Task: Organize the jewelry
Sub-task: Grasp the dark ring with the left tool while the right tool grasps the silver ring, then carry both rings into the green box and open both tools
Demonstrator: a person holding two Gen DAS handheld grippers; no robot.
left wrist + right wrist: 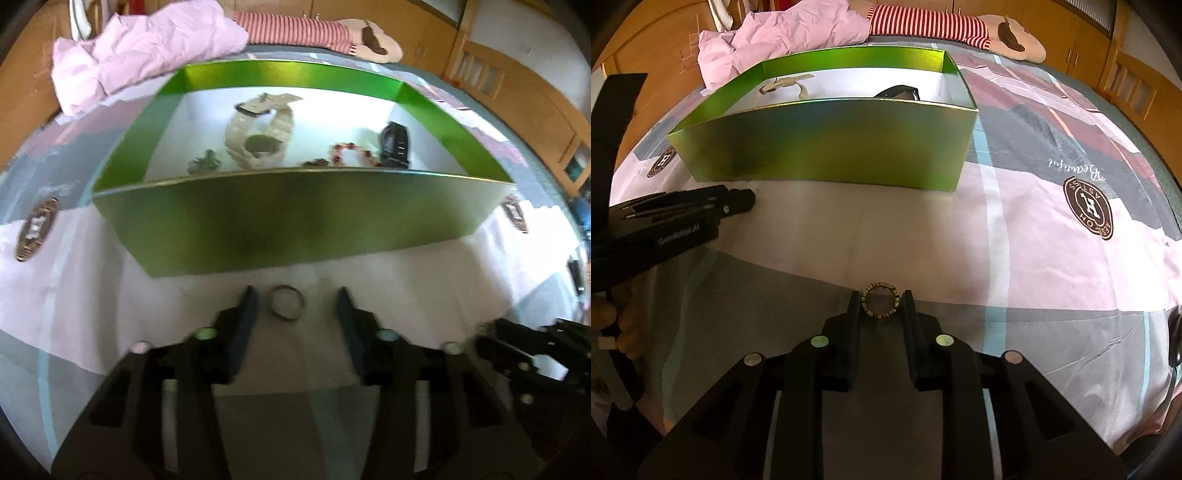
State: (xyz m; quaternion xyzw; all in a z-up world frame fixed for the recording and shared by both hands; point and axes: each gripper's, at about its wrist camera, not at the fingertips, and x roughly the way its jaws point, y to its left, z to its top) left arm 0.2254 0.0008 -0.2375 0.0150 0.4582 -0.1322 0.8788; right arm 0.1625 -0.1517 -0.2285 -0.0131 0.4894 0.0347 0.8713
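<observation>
With the right claw (881, 301) pinching a studded ring (881, 300) low in frame and the left claw (295, 308) spread around a plain ring (287, 303) on the bed (1052, 258), either thin ring could slip before reaching the green box (827, 147)

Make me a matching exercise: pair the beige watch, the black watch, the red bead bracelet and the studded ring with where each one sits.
Things:
1. beige-strapped wristwatch
2. black wristwatch
3. red beaded bracelet
4. studded metal ring

Places:
A. between the fingers of the right claw, outside the box
B. in the shiny green cardboard box, at its right end in the left wrist view
C. in the box, left of centre
D. in the box, between the two watches

Pairs: 1-C, 2-B, 3-D, 4-A
</observation>
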